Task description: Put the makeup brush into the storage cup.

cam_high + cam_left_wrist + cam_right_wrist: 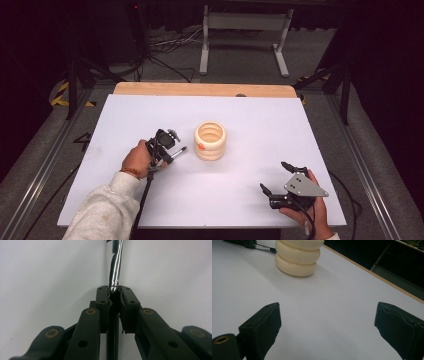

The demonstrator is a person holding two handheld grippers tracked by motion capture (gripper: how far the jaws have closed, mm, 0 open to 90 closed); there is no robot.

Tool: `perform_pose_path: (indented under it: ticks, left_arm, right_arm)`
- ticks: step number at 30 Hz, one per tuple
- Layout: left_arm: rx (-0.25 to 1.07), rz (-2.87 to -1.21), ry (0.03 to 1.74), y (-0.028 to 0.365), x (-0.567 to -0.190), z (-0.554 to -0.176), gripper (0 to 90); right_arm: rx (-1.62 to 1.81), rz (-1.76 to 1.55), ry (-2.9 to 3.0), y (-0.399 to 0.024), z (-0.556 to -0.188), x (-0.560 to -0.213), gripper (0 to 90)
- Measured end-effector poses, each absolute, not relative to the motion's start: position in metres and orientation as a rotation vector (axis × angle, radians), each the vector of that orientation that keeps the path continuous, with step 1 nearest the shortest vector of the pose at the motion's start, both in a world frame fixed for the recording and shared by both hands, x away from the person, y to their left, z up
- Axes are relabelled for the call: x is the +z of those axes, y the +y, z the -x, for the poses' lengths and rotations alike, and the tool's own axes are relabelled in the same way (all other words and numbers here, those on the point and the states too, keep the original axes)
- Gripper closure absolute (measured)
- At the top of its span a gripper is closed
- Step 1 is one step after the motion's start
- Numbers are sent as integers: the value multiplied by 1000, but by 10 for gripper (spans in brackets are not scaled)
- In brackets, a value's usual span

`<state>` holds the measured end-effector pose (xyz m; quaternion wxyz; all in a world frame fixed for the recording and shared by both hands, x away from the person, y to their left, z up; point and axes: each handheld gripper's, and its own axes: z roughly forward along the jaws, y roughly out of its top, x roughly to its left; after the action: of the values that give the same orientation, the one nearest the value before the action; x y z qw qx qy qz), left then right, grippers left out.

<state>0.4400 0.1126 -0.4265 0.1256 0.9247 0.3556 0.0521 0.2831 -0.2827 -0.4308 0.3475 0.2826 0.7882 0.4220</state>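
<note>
Metal rod in left tongs, tip toward ribbed cup.

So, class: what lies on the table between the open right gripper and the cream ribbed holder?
Nothing: in the right gripper view, bare white table runs from the right gripper to the cream ribbed holder. The high view shows the same.

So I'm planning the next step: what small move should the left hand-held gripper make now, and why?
Probably lift the metal rod and carry it toward the cream ribbed pot: the left hand-held gripper is shut on the rod, which lies beside the pot's open mouth.
</note>
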Motion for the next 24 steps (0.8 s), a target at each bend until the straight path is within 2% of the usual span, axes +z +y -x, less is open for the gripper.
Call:
perform_pose_path:
  ticks: [6, 24]
  left_arm:
    - [222, -2614, 1029, 122, -422, -437, 793]
    - [316, -2389, 932, 148, -401, -423, 794]
  right_arm:
    - [1100, -747, 2027, -284, -283, -431, 76]
    - [1117, -760, 2001, -287, -283, -429, 76]
